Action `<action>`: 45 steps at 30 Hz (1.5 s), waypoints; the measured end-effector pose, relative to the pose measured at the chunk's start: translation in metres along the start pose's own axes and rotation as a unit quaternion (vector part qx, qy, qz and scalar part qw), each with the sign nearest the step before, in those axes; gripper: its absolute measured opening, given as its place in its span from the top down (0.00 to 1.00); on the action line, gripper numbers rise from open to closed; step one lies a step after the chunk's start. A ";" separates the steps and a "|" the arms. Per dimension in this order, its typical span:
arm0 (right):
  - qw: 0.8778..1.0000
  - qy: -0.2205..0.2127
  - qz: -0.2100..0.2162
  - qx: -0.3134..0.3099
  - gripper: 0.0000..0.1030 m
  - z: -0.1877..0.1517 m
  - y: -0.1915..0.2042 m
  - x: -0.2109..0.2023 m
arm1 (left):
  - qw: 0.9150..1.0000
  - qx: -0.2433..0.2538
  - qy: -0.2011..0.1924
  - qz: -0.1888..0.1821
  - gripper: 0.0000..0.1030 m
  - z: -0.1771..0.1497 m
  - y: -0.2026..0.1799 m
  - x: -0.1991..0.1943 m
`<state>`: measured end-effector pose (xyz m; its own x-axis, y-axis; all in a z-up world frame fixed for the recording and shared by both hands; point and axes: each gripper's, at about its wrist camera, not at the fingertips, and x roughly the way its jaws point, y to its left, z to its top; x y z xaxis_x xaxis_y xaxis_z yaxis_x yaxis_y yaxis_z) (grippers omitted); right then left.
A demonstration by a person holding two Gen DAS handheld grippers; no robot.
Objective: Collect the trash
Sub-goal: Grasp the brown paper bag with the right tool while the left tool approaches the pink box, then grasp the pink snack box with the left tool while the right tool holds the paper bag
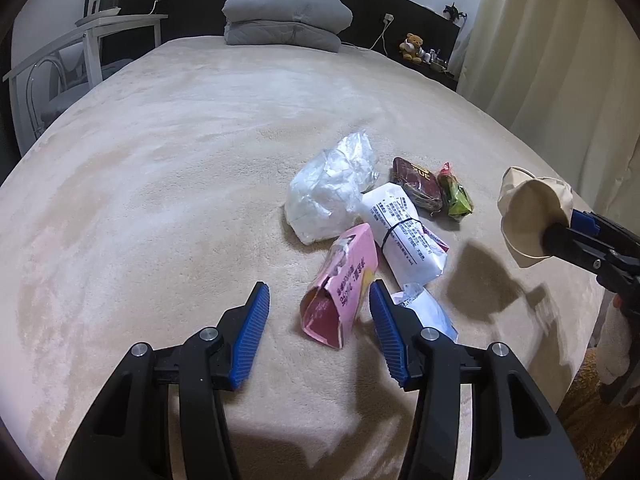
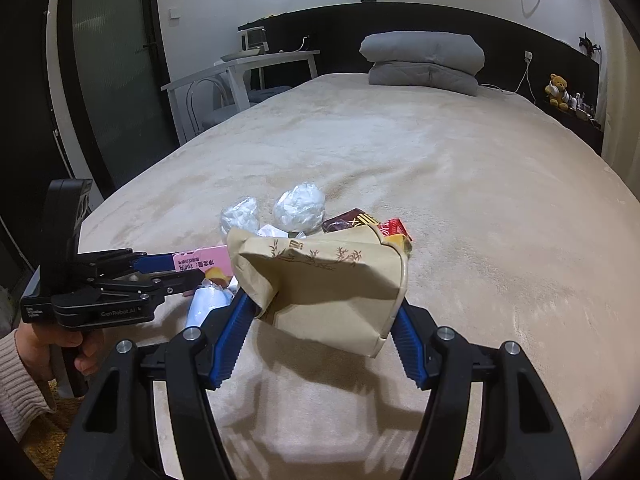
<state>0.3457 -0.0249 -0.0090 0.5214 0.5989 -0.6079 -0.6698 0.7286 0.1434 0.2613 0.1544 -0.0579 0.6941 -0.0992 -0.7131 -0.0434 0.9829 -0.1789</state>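
Left gripper (image 1: 319,334): jaws partly open, astride the pink carton (image 1: 340,284); pads not visibly pressing its sides; nothing held; carton lying on the bed (image 1: 160,160), torn end toward the camera.

Right gripper (image 2: 324,320): jaws closed on the paper bag (image 2: 320,284); bag lifted clear of the bed, creased, mouth half collapsed; seen from the left wrist as a tan cup shape off to the right, above its own shadow.

Remaining trash, clustered just beyond the carton: white packet (image 1: 404,236) with a black band, touching the carton; clear plastic wad (image 1: 332,192) behind it; dark red box (image 1: 418,184) and red-green wrapper (image 1: 454,194) side by side, farther right; pale blue-white wrapper (image 1: 424,308) just beside the right pad of the left gripper.

Risks, as judged: carton crushed or squeezed out sideways if gripped at the torn, open end; blue-white wrapper pinched along with the carton, being so near the pad; bag mouth too collapsed to receive a carton, causing a miss or a spill back onto the bed; bag slipping if the grip holds only one thin fold.

Surface: beige plush bedcover, soft and yielding, likely to let pads sink in and snag pile.

Room: folded grey quilt (image 1: 286,20) at a dark headboard; white desk (image 1: 120,24) to the left; teddy bear (image 1: 412,46) on a shelf to the right; cream curtain (image 1: 560,60) along the right edge.
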 end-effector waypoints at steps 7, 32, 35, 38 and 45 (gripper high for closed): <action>1.000 -0.006 -0.003 0.016 0.37 -0.002 -0.014 -0.015 | 1.000 0.009 0.010 0.004 0.71 0.002 -0.009 0.010; 0.997 -0.033 -0.029 0.059 0.37 -0.033 -0.035 -0.081 | 0.989 0.013 -0.143 0.028 0.78 -0.016 -0.055 -0.102; 0.997 -0.039 -0.027 0.065 0.37 -0.044 -0.030 -0.094 | 0.988 0.007 -0.154 0.021 0.78 -0.023 -0.061 -0.115; 0.996 -0.040 -0.025 0.071 0.37 -0.055 -0.026 -0.103 | 0.985 -0.002 -0.170 0.009 0.78 -0.036 -0.069 -0.129; 0.996 -0.045 -0.027 0.075 0.37 -0.082 -0.015 -0.129 | 0.982 -0.004 -0.186 -0.010 0.78 -0.069 -0.092 -0.155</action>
<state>0.2452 -0.1401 0.0028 0.6037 0.5802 -0.5467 -0.5567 0.7977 0.2319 0.1085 0.0689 0.0219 0.9094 -0.0525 -0.4125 -0.0327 0.9799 -0.1968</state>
